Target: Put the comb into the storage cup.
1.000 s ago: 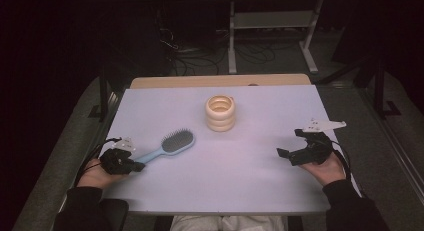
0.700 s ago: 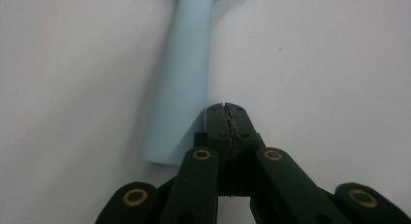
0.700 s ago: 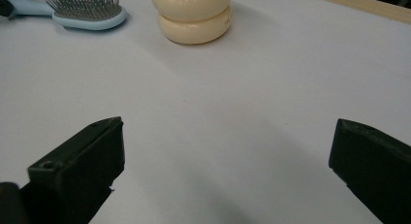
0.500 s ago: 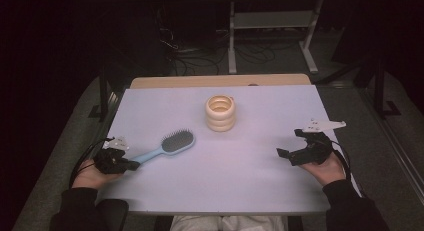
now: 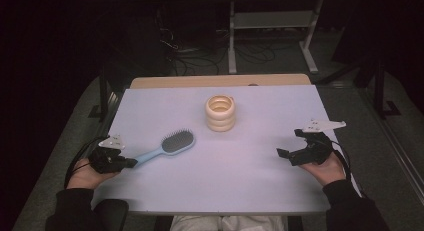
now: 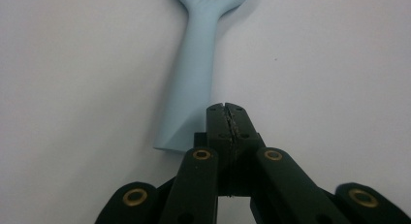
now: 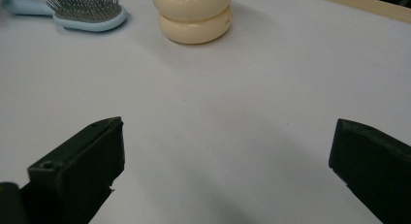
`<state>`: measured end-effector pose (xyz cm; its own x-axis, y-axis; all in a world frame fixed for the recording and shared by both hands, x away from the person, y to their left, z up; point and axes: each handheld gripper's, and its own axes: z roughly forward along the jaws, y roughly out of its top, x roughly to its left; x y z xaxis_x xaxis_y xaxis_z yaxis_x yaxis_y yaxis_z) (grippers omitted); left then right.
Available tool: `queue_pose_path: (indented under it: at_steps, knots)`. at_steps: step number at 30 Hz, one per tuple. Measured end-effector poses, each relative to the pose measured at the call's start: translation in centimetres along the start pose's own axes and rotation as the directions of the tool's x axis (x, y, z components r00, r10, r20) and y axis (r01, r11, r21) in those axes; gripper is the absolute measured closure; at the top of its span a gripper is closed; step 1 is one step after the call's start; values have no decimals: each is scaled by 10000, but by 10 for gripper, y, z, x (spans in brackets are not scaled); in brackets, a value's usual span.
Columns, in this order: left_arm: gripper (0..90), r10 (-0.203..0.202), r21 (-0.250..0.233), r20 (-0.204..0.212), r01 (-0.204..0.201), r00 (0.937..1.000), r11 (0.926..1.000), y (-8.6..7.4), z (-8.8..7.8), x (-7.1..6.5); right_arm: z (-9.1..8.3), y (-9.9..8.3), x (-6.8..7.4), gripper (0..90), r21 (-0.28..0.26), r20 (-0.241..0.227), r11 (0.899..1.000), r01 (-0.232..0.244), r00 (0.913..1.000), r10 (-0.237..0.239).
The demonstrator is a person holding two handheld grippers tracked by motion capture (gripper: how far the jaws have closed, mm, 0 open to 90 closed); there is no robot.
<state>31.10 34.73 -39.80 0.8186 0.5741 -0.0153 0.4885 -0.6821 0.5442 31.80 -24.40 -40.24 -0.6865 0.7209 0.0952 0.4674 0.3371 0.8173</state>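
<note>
Your left gripper [image 6: 227, 110] has slid back to the hairbrush [image 5: 167, 146] handle's end, fingers together, empty; right gripper [image 5: 291, 143] fingers apart; regrasp needed.

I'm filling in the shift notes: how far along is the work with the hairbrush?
Nothing looks done yet: the blue hairbrush lies flat on the table, apart from the stacked cream rings. In hand: the left gripper, jaws shut and empty, sits beside the end of the brush handle. The right gripper rests open, away from both things. Left to do: open the left jaws, grasp the handle, lift the brush.
</note>
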Motion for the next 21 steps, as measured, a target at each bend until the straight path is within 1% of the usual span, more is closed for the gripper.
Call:
queue_pose_path:
  at_steps: [1, 3, 8, 9, 11, 12, 17, 20, 21]
  knots:
    - [893, -14, -3, 20, 14, 10000, 10000, 1, 0, -1, 0, 0, 0, 0, -6, -11, 10000, 7, 10000, -7]
    - [893, 88, -16, 25, -88, 10000, 10000, 3, -1, -3, 0, 0, 0, 0, 1, -4, 10000, -4, 10000, 4]
    - [891, 431, -156, -41, -432, 9991, 9989, 14, -8, -8, -1, 0, 0, 0, 11, 57, 10000, -5, 10000, 5]
    - [891, 490, -281, -36, -490, 9988, 9984, 17, -10, -8, -1, 0, 1, 0, 12, 74, 10000, 0, 10000, 0]
    - [884, 574, -381, 1, -574, 9983, 9976, 22, -12, -7, -1, 0, 1, 0, 39, 103, 10000, 10, 9999, -10]
    - [884, 641, -343, 28, -640, 9979, 9974, 25, -13, -7, -1, 0, 1, 0, 39, 103, 10000, 10, 9999, -10]
    - [875, 849, -683, 252, -831, 9961, 9942, 42, -19, -2, -1, 0, 1, 0, 64, 110, 10000, 29, 9999, -29]
    - [875, 993, -586, 294, -975, 9946, 9935, 52, -20, -1, -1, 0, 2, 0, 66, 114, 10000, 36, 9999, -37]
    - [875, 1104, -495, 279, -1089, 9935, 9928, 57, -20, 0, -1, 0, 1, 0, 67, 120, 10000, 44, 9999, -45]
